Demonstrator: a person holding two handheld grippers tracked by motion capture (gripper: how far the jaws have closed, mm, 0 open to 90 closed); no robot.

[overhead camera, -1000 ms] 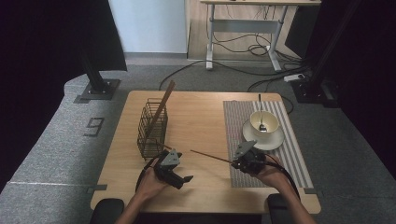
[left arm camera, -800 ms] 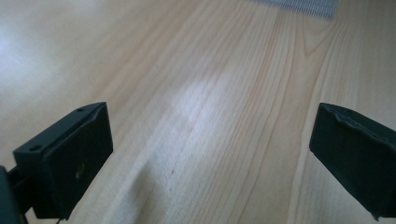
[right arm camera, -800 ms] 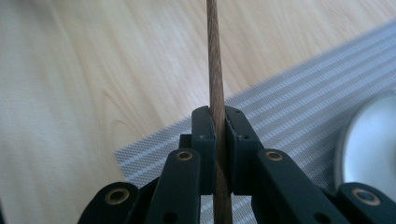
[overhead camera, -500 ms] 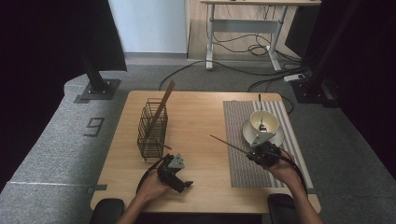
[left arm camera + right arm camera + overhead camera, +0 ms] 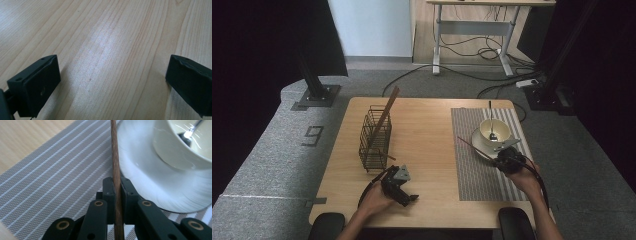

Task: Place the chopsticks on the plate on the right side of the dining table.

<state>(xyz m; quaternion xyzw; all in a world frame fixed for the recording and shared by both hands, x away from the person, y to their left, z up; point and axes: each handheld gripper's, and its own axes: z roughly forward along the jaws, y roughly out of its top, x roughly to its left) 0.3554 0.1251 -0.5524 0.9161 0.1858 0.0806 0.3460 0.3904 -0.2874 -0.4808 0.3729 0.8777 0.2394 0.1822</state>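
My right gripper (image 5: 499, 161) is shut on a thin brown chopstick (image 5: 472, 148) that points up-left over the striped grey placemat (image 5: 472, 170). Seen from the right gripper view, the chopstick (image 5: 115, 152) stands clamped between the pads (image 5: 109, 195), right beside the white saucer (image 5: 140, 177). A white cup (image 5: 495, 131) with a spoon (image 5: 491, 122) in it sits on that saucer (image 5: 479, 143), just beyond the gripper. My left gripper (image 5: 409, 197) rests low near the table's front edge, open, with bare wood between its fingers (image 5: 37, 82). A second chopstick (image 5: 384, 116) leans in the wire basket (image 5: 374, 140).
The wooden table (image 5: 427, 125) carries the basket at its left and the placemat at its right. A grey carpeted platform (image 5: 282, 150) surrounds the table. A black stand (image 5: 314, 85) rises at the back left, and cables (image 5: 472, 55) lie under a desk behind.
My right hand has carried the chopstick to the right, from the placemat's left part to beside the saucer. The left gripper has stayed put.
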